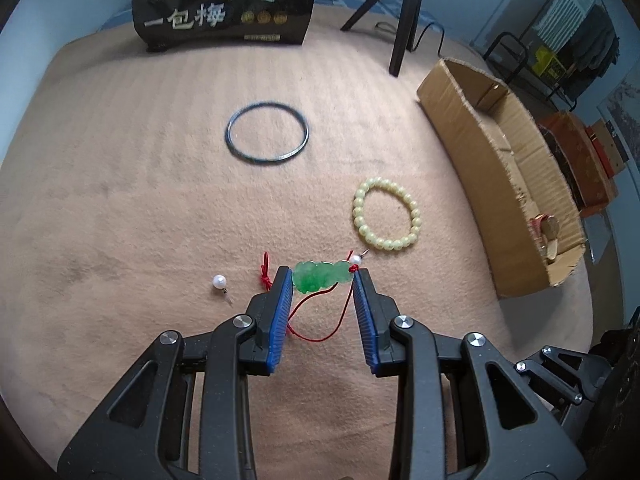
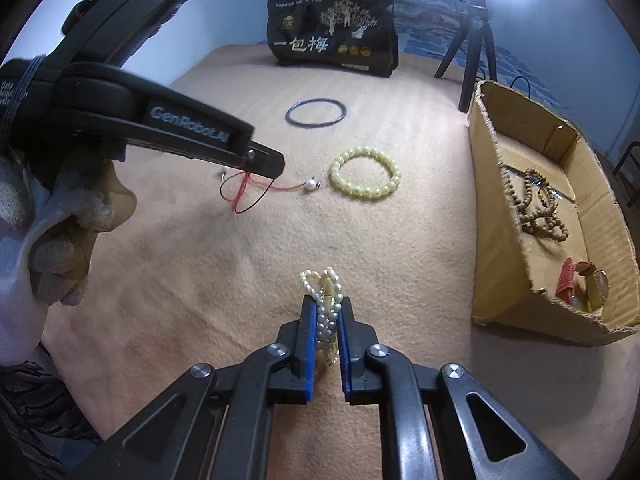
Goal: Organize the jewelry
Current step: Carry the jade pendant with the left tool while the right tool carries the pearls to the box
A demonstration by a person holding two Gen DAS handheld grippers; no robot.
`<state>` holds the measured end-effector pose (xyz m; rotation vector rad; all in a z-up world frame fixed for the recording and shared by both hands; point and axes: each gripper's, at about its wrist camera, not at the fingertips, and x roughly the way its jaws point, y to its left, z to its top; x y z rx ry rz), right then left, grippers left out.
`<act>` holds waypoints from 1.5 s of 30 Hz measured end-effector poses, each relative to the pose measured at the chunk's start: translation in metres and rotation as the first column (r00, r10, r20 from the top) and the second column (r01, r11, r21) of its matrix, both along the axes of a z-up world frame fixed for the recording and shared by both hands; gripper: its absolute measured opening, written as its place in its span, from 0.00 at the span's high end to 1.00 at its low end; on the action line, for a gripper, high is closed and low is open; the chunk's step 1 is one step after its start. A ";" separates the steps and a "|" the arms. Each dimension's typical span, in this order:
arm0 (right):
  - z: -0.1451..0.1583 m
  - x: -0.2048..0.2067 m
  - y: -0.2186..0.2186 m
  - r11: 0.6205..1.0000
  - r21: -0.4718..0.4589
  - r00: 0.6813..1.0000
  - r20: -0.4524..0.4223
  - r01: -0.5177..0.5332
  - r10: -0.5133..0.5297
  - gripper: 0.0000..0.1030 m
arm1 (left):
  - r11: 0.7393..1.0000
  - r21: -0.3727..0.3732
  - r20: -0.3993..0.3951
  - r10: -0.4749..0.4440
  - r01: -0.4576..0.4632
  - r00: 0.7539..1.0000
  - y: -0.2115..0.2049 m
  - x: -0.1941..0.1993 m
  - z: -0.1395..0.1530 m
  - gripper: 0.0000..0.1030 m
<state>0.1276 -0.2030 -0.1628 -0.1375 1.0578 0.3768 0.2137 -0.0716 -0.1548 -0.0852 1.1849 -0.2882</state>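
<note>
Left of the cardboard box (image 2: 500, 240), the left gripper (image 1: 322, 276) squeezes a green jade charm (image 1: 320, 276) on red string, and the right gripper (image 2: 326, 312) pinches a pearl strand (image 2: 326, 308) tight.

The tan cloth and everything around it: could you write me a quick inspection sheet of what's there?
Surface: tan ribbed cloth, no spills seen.
Job's things: dark bangle, yellow bead bracelet and a loose pearl earring lie on the cloth; wooden beads and a red-strapped watch lie in the cardboard box.
Clutter: black printed bag at the far edge.
Grippers: left gripper has its jaws closed on a green jade pendant with a red cord; right gripper is shut on a pearl strand.
Cables: a black cable by the tripod.
Surroundings: blue walls, a bright lamp, a gloved hand.
</note>
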 end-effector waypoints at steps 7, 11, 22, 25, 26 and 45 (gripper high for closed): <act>0.023 0.002 -0.010 0.999 0.034 0.999 0.034 0.020 -0.021 0.93 | 0.999 -0.037 0.075 0.000 0.002 0.997 -0.001 -0.009 0.035 0.70; 0.040 0.005 -0.020 0.998 0.058 0.997 0.059 0.040 -0.043 0.93 | 0.998 -0.067 0.127 -0.007 0.016 0.992 -0.006 -0.013 0.059 0.70; 0.080 0.017 -0.067 0.986 0.103 0.981 0.127 0.134 -0.147 0.93 | 0.986 -0.155 0.260 -0.019 0.061 0.966 -0.022 -0.022 0.122 0.70; 0.090 0.020 -0.081 0.980 0.112 0.974 0.143 0.162 -0.177 0.93 | 0.983 -0.168 0.288 -0.029 0.080 0.957 -0.029 -0.024 0.134 0.70; 0.093 0.022 -0.086 0.978 0.114 0.971 0.149 0.173 -0.189 0.93 | 0.982 -0.169 0.297 -0.035 0.089 0.954 -0.033 -0.024 0.138 0.70; 0.109 0.066 -0.168 0.939 0.093 0.922 0.179 0.331 -0.343 0.93 | 0.957 -0.184 0.351 -0.149 0.224 0.925 -0.117 -0.016 0.151 0.70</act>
